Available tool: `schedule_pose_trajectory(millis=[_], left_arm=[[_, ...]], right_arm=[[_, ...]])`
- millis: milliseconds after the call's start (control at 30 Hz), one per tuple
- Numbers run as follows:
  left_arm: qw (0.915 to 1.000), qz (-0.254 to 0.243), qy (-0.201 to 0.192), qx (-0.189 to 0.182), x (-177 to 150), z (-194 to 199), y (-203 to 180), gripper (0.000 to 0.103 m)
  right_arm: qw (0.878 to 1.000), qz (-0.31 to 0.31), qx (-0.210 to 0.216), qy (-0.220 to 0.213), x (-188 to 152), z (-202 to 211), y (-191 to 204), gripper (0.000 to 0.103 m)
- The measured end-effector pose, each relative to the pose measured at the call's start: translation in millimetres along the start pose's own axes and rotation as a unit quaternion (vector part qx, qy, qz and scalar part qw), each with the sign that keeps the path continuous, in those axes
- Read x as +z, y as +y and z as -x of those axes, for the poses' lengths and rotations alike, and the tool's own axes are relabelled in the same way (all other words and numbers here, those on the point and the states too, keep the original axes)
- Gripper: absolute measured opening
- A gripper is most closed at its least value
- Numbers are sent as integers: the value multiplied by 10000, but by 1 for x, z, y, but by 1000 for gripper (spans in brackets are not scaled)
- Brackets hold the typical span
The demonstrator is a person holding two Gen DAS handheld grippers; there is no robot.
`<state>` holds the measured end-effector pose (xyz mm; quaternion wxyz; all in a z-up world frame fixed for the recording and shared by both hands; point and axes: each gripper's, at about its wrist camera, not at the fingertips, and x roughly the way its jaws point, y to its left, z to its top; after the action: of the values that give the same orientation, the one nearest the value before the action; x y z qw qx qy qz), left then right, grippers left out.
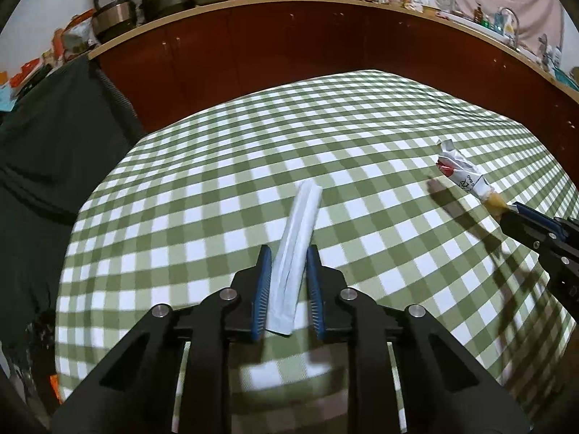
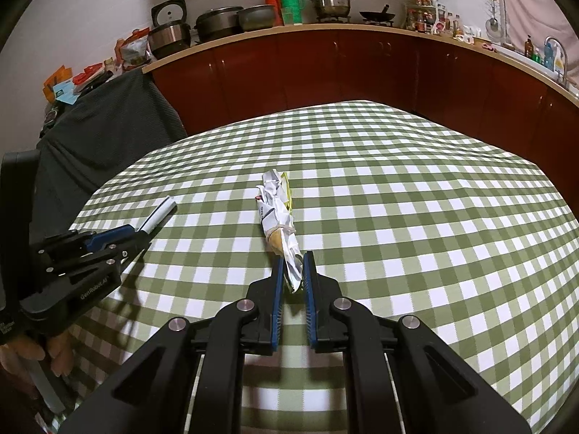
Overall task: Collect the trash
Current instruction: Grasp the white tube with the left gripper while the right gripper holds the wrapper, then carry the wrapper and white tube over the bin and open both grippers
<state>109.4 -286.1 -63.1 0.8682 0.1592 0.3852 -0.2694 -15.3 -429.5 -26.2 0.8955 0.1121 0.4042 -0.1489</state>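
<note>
- The left tool (image 1: 288,253) is gripping a long, flat, pale paper sleeve (image 1: 297,249) between its two blue pads (image 1: 262,289); the pads are sitting close on either side of the strip, whose far end is sticking out ahead over the cloth.
- From the right wrist view, that same left tool (image 2: 139,234) is showing at the left edge with the sleeve's (image 2: 159,215) white end poking out of its tip.
- The right tool (image 2: 293,258) is clenching the tail of a crumpled wrapper (image 2: 277,213), white with print and a yellowish patch; the rest of the wrapper is pointing away from the fingers, low over the table.
- From the left wrist view, the right tool (image 1: 506,211) is coming in from the right edge with the wrapper (image 1: 461,171) held out in front, casting a shadow on the cloth.
- The two pieces of trash are sitting well apart, one in each tool.
- The table (image 1: 362,144) is wearing a green-and-white checked cloth.
- Behind it a dark red cabinet run (image 2: 362,68) is curving around, its top crowded with pots (image 2: 331,0), a kettle (image 1: 110,9) and bottles.
- A dark cloth (image 2: 108,123) is draping over something to the left.
</note>
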Motion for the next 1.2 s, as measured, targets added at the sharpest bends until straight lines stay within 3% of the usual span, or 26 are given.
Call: schedule_pose_trajectory(millis=[100,433,667,867,1200], left_arm=[[9998,169,-46,93,-7,10,9,13],[9964,691,-131,467,-37,45,48,12],[9893,1161,-206,858,-64,78,92,12],[9773,1612,-240,1358,-95,110,140,12],[9494,2331,-187,2096,-147,148,219,12]], right_arm=[[10000,57,61,-9,-2,3,8,12],[9987,301,405,6,-8,10,47,12],[9956,519,781,-2,-11,15,86,12],[9887,797,1266,1,-15,16,138,12],[9684,1353,2089,177,-23,9,235,12]])
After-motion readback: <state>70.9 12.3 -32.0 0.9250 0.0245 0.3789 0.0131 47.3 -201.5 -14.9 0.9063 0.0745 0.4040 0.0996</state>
